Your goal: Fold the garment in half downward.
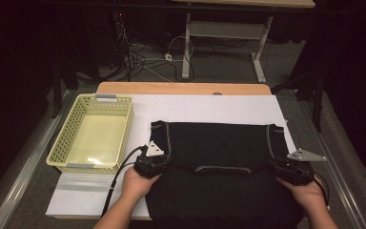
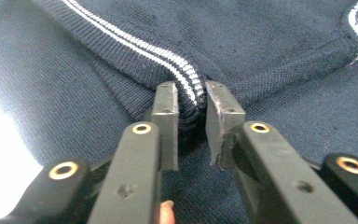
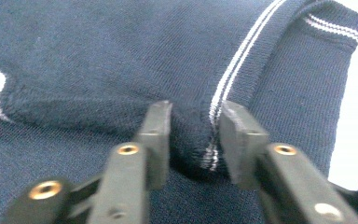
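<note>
a dark navy shirt point(image 1: 219, 157) lies spread on the white sheet point(image 1: 200, 107) that covers the table, folded across the middle so a striped hem edge runs over it. the left gripper point(image 1: 153, 160) sits at the shirt's left side, near the folded sleeve, held by the left hand point(image 1: 136, 183). in the left gripper view its jaws stand narrow and pinch a raised ridge of the white-striped ribbed edge point(image 2: 189, 88) between the pads. the right gripper point(image 1: 293, 169) sits at the shirt's right side, in the right hand point(image 1: 307, 193). in the right gripper view its jaws are also narrow, closed on a bunched fold of fabric that carries a double white stripe point(image 3: 214, 126). a pale yellow basket point(image 1: 93, 133) stands on the table to the left of the shirt, apart from it. beyond the table, cables point(image 1: 147, 57) lie on the floor.
</note>
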Tool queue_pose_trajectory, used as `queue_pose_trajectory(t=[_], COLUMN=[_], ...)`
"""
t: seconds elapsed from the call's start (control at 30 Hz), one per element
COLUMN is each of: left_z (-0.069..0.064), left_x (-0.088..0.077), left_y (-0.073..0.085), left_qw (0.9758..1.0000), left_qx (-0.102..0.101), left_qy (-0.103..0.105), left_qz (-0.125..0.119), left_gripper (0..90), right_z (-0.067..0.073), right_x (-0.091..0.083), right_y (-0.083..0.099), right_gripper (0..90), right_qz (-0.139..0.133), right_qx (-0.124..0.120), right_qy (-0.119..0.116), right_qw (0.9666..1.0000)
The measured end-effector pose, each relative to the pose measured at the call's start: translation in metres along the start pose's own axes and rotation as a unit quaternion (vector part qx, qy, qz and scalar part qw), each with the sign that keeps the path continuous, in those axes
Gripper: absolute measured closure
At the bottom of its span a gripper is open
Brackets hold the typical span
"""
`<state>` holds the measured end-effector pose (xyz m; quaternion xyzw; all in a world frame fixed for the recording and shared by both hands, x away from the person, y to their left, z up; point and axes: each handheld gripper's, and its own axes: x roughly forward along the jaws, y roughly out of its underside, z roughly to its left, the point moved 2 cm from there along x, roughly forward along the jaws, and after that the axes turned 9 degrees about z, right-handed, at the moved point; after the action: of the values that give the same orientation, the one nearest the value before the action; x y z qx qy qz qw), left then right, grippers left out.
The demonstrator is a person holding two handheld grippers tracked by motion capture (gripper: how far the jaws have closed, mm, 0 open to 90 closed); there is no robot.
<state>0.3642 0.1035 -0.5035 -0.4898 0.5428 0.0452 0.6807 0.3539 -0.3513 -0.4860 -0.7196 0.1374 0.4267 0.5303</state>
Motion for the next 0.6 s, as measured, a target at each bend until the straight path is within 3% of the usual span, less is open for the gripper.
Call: queue_pose_trajectory(t=[0.2,0.33,0.6], left_z=[-0.001,0.003,-0.013], left_x=[-0.002,-0.021,-0.048], left_y=[0.000,-0.003,0.003], left_qw=[1.0000,0.9988,0.9986], left_qx=[0.001,-0.018,0.018], left_qy=[-0.002,0.015,0.012], left_qz=[-0.007,-0.044,-0.049], left_gripper=[78.5,79.2,79.1], right_z=[0.002,0.001,0.013], right_x=[-0.001,-0.015,-0.047], right_y=[0.000,-0.006,-0.008], right_gripper=[80.6,82.4,83.1], right_qz=[-0.003,-0.026,-0.057], right_qx=[-0.010,-0.012,-0.036], right_qy=[0.009,0.011,0.016], right_qw=[0.9999,0.9995,0.9976])
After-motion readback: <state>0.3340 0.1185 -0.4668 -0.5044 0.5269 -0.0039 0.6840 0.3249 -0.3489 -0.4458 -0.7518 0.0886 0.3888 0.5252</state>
